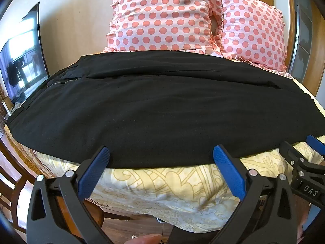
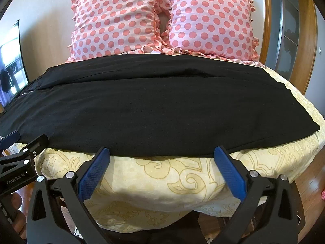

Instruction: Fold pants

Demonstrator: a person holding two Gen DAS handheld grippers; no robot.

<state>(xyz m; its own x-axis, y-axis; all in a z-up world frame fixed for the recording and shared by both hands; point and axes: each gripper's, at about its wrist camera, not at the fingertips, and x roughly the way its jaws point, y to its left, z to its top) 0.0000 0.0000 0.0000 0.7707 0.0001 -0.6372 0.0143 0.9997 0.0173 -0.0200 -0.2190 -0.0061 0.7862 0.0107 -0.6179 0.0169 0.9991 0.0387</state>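
pants (image 1: 162, 111) lie flat across the bed (image 1: 162, 187), lengthwise along its near edge, below two pillows (image 2: 162, 20) | left gripper (image 1: 161, 155) jaws wide open at near hem | right gripper (image 2: 162, 155) likewise, empty | judged: poised to pinch the near edge for folding

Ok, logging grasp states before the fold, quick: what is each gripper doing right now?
Left gripper: open, holding nothing, at the near edge of the pants.
Right gripper: open, holding nothing, at the same edge.
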